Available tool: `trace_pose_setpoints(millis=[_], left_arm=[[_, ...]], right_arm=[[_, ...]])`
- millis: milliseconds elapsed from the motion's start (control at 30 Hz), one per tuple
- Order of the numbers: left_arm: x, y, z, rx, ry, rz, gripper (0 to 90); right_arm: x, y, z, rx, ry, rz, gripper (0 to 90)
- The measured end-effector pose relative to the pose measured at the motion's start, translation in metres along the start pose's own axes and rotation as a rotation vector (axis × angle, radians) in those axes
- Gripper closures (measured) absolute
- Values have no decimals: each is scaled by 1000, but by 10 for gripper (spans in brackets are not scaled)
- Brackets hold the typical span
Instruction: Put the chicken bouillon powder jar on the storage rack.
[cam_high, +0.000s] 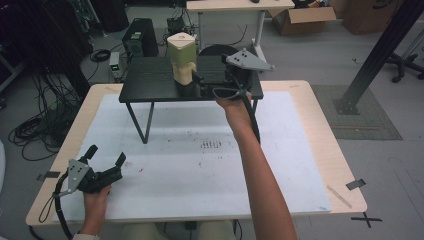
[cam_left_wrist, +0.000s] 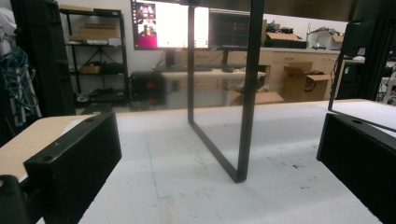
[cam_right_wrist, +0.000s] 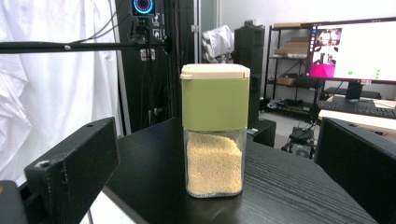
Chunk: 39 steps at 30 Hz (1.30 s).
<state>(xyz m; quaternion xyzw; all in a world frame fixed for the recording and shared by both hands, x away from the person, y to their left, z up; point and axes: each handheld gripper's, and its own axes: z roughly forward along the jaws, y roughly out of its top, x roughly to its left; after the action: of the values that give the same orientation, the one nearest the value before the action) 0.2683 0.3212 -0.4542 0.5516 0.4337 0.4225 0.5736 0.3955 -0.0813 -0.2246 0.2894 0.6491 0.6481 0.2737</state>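
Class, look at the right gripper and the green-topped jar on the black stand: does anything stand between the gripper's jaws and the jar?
Nothing visible does. The right gripper faces the jar with its jaws open, one to each side. Between them lies only the bare top of the black stand.

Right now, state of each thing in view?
Seasoning jar: upright on the black shelf, lid shut, about half full of grains.
Right gripper: jaws open, facing the jar, not touching.
Left gripper: jaws open, holding nothing, above the white mat.
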Motion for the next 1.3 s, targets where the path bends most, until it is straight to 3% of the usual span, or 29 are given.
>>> trace_pose_setpoints(millis=[267, 600, 700, 933, 1300], left_arm=[[0, 0, 0, -4, 1, -2, 2], [0, 0, -1, -5, -1, 0, 2], [0, 0, 0, -2, -1, 0, 2], [0, 0, 0, -2, 0, -1, 2], [0, 0, 0, 7, 1, 4, 2]], right_arm=[[5, -9, -25, -21, 16, 3, 0], [10, -34, -51, -60, 9, 10, 0], [13, -45, -61, -63, -7, -7, 0], [16, -60, -76, -80, -22, 10, 0], [11, -89, -105, -120, -64, 13, 0]])
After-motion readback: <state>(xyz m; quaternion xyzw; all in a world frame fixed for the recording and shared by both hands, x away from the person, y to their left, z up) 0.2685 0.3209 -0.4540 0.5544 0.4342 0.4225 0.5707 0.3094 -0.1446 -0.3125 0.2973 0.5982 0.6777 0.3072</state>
